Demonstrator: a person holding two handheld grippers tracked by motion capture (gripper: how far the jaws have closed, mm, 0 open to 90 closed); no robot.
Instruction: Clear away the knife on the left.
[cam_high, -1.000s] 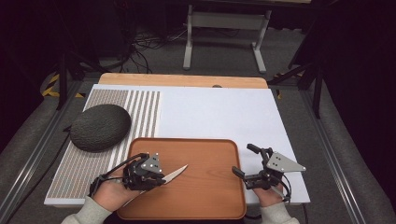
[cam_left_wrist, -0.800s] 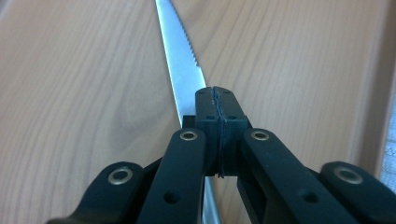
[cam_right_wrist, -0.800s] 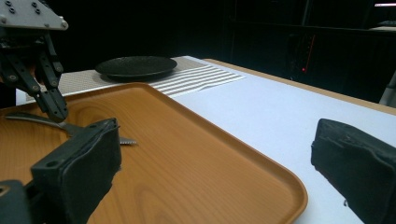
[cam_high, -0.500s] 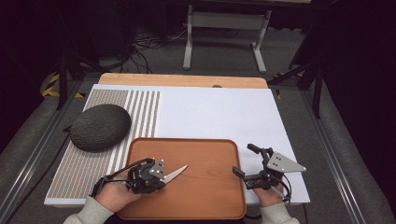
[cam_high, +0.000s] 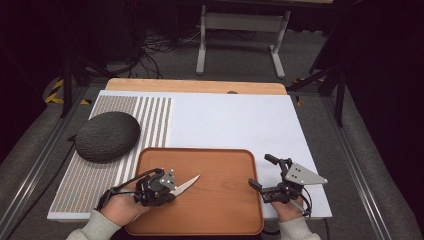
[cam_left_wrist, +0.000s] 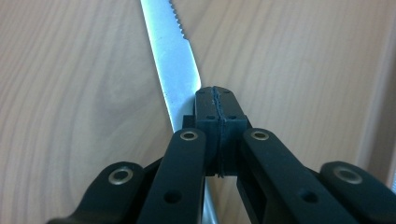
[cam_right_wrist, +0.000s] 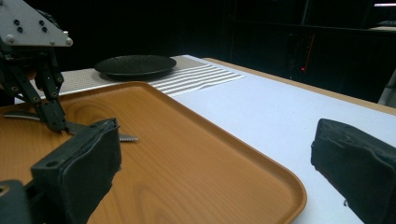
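A steel knife (cam_high: 186, 185) with a serrated blade lies on the wooden tray (cam_high: 225, 200), its tip pointing up and right. My left gripper (cam_high: 172, 187) sits at the tray's left part, jaws closed together on the knife near where blade meets handle. In the left gripper view the blade (cam_left_wrist: 170, 56) runs out from under the closed left gripper (cam_left_wrist: 217, 93) over the tray (cam_left_wrist: 70, 93). My right gripper (cam_high: 260, 171) hovers at the tray's right edge, open and holding nothing. The right gripper (cam_right_wrist: 210, 154) looks across the tray (cam_right_wrist: 187, 154) at the left gripper (cam_right_wrist: 56, 123) and knife (cam_right_wrist: 126, 137).
A dark round textured plate (cam_high: 106, 136) rests on the striped mat (cam_high: 150, 120) at the left, also far off as the plate (cam_right_wrist: 133, 65). The white board (cam_high: 235, 120) stretches behind the tray. A metal stand (cam_high: 202, 45) rises beyond the table.
The left gripper's jaws drew together at the knife. The knife, both hands and the right gripper stayed where they were.
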